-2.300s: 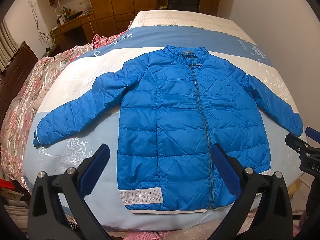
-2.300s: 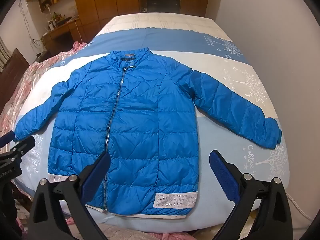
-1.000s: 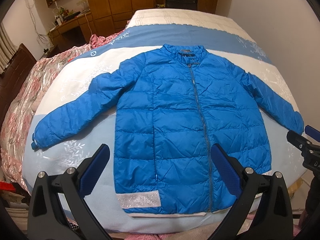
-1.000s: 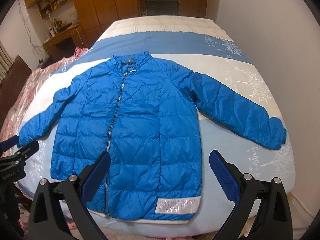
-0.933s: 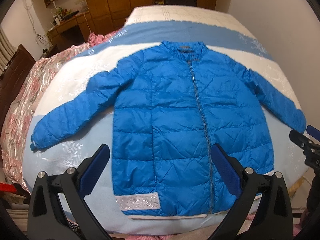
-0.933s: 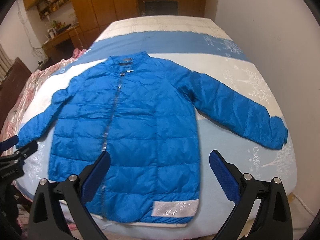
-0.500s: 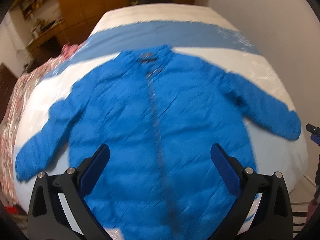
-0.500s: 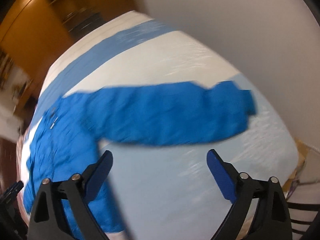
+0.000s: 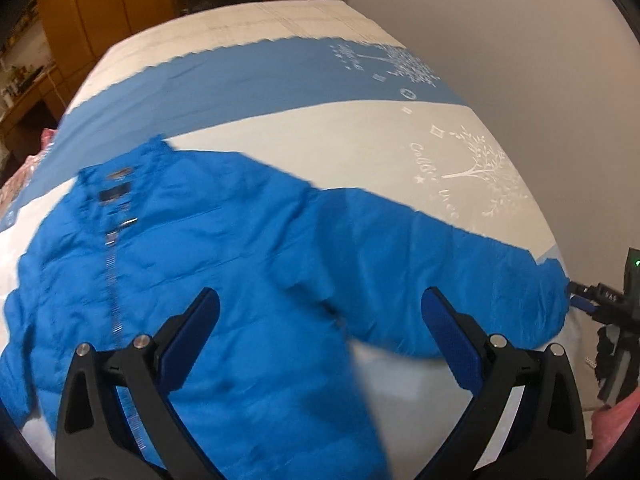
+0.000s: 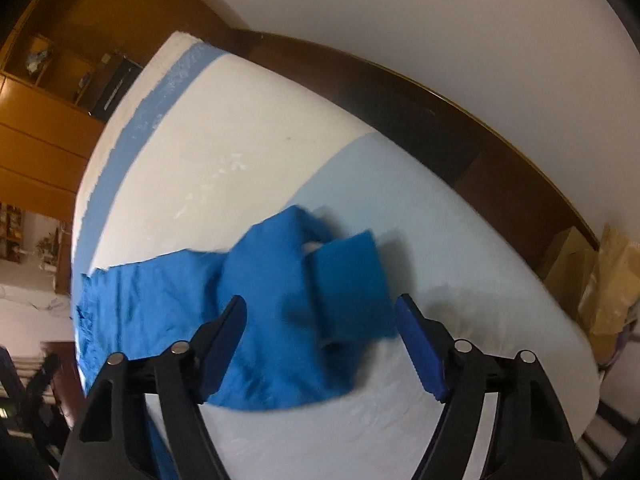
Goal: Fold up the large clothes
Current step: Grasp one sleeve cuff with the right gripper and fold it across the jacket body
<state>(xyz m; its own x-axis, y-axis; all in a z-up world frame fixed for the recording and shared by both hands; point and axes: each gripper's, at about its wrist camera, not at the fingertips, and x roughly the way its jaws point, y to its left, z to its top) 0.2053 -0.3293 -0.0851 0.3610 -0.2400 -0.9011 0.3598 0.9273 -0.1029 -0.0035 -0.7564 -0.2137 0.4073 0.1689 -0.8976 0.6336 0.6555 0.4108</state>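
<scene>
Both grippers have swung over to one side of the bed since the earlier pictures, when they hung back by the foot of it and saw the whole blue puffy jacket. Now they point steeply down at it from close by.

The right gripper is right over the cuff at the end of the jacket's sleeve. Its jaws have just been closing a bit, and the cuff sits between them, but the blue pads do not press on it yet, so the claw is open. The left gripper is above the spot where that sleeve joins the body. Its jaws are wide apart and hold nothing.

The jacket lies flat on the bed, front up, zip closed, with this sleeve stretched out toward the bed's edge. Nothing is folded yet. It looks like the first fold is about to start: grab the cuff and bring the sleeve in over the body.

A white wall runs close along this side of the bed, with a dark wooden bed rail beside it. Some brown bags sit past the corner. Wooden cupboards stand at the far end. Nothing lies on the jacket or blocks the sleeve. The pictures are a bit blurry.
</scene>
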